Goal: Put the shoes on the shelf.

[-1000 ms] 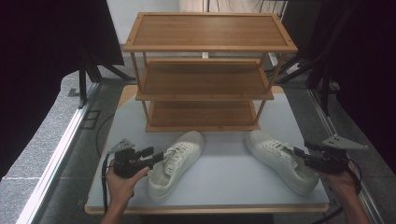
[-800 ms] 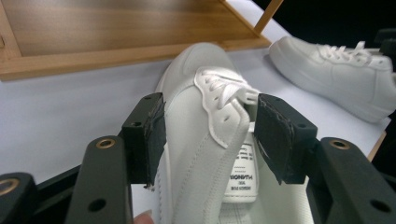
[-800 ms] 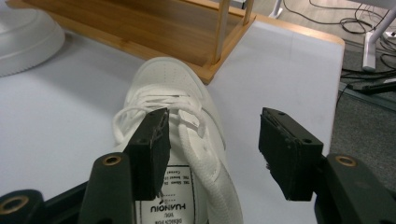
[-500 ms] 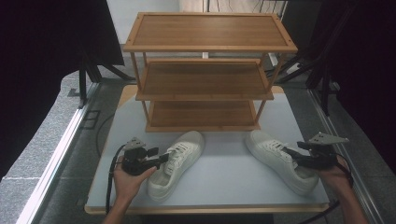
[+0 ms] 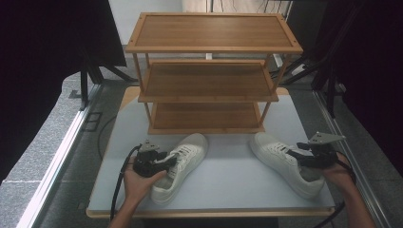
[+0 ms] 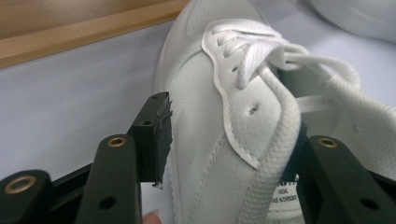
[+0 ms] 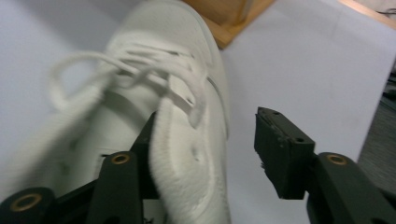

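Two white lace-up sneakers lie on the pale table point(image 5: 228, 183) in front of a wooden rack. My left gripper point(image 5: 172, 161) is at the left sneaker point(image 5: 190, 154), open. In the left gripper view its jaws point(image 6: 229, 135) straddle the side wall of this sneaker point(image 6: 210, 116), one pad against the outside and the other inside the opening. My right gripper point(image 5: 293, 156) is at the right sneaker point(image 5: 280, 159), open. In the right gripper view it point(image 7: 210, 135) has one jaw inside that sneaker point(image 7: 187, 154), while the other stands apart from its outer side.
A three-tier wooden shoe rack point(image 5: 209, 90) stands at the back of the table, its shelves bare. Its bottom shelf point(image 5: 204, 116) lies just beyond the sneakers' toes. Black cables trail from both grippers over the table's front edge.
Both grippers have moved inward onto the sneakers. The left one has slid right over its sneaker's side wall, and the right one has gone left and forward over its sneaker's collar.
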The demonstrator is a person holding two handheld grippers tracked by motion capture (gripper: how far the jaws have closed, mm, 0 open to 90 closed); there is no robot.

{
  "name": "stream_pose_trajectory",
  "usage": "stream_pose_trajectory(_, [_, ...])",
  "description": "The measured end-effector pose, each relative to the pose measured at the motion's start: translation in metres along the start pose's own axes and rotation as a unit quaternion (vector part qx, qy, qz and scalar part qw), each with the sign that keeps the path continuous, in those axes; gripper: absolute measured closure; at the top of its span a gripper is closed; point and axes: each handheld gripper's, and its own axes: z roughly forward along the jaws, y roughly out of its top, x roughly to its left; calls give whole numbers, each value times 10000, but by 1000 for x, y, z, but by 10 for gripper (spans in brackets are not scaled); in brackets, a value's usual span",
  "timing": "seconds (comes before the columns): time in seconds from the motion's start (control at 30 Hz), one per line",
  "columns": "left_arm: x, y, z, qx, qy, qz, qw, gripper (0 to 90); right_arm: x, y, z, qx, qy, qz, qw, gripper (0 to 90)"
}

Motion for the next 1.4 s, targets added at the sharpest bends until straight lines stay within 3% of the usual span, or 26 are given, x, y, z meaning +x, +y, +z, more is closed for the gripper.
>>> stream_pose_trajectory(0.03, [0,0,0,-4,1,-23,10000,509,0,0,2,29,-69,-46,10000,516])
stream_pose_trajectory(0.17, [5,1,4,26,-235,-129,9996,584,-2,-3,6,17,66,9,10000,710])
stream_pose_trajectory(0.27, [6,1,4,-2,-208,-97,9997,667,-2,-2,6,-6,111,-55,9999,788])
stream_pose_trajectory(0.3, [4,1,4,-43,-93,26,9999,707,-1,-2,6,-25,99,-47,9999,803])
stream_pose_trajectory(0.43, [2,1,4,-127,13,125,9998,796,0,-3,5,-81,100,57,9999,822])
stream_pose_trajectory(0.67, [4,3,0,-226,-52,44,9997,814,6,-4,-4,-320,130,339,9988,827])
stream_pose_trajectory(0.73, [6,5,-8,-440,-148,-104,9989,813,11,-4,-12,-599,276,540,9964,827])
stream_pose_trajectory(0.77, [6,5,-8,-440,-148,-104,9989,812,11,-4,-12,-599,276,540,9964,827])
stream_pose_trajectory(0.8, [9,6,-17,-662,-296,-269,9970,811,14,-4,-16,-813,344,751,9933,826])
stream_pose_trajectory(0.83, [9,6,-17,-662,-296,-269,9970,811,14,-4,-16,-813,344,751,9933,826])
stream_pose_trajectory(0.87, [10,6,-26,-922,-490,-437,9936,811,17,-5,-21,-1017,380,958,9895,826])
stream_pose_trajectory(0.9, [11,5,-31,-1046,-585,-507,9915,810,18,-5,-22,-1094,395,1027,9879,826])
stream_pose_trajectory(0.93, [11,5,-31,-1046,-585,-507,9915,810,20,-5,-24,-1200,412,1113,9856,826])
stream_pose_trajectory(0.97, [11,4,-35,-1164,-686,-572,9892,810,20,-5,-24,-1200,412,1113,9856,826])
stream_pose_trajectory(1.0, [10,2,-39,-1297,-798,-649,9862,808,23,-5,-28,-1422,456,1299,9802,826])
stream_pose_trajectory(1.03, [10,1,-41,-1384,-873,-720,9839,808,23,-5,-28,-1422,456,1299,9802,826])
stream_pose_trajectory(1.1, [8,-4,-46,-1484,-1178,-952,9772,806,33,-5,-35,-1658,382,1571,9728,825])
stream_pose_trajectory(1.13, [7,-4,-48,-1506,-1276,-975,9755,806,36,-5,-37,-1727,353,1647,9705,825])
stream_pose_trajectory(1.17, [7,-4,-48,-1506,-1276,-975,9755,805,36,-5,-37,-1727,353,1647,9705,825])
stream_pose_trajectory(1.2, [4,-5,-51,-1553,-1350,-977,9737,804,45,-6,-40,-1938,314,1842,9631,825])
stream_pose_trajectory(1.23, [4,-5,-51,-1553,-1350,-977,9737,804,45,-6,-40,-1938,314,1842,9631,825])
stream_pose_trajectory(1.27, [3,-4,-53,-1581,-1345,-962,9735,804,48,-7,-41,-2021,332,1900,9602,825])
stream_pose_trajectory(1.3, [2,-3,-56,-1638,-1349,-964,9725,803,54,-11,-40,-2236,472,2058,9515,826])
stream_pose_trajectory(1.4, [1,-3,-61,-1744,-1327,-982,9707,802,59,-9,-43,-2300,543,2106,9486,827])
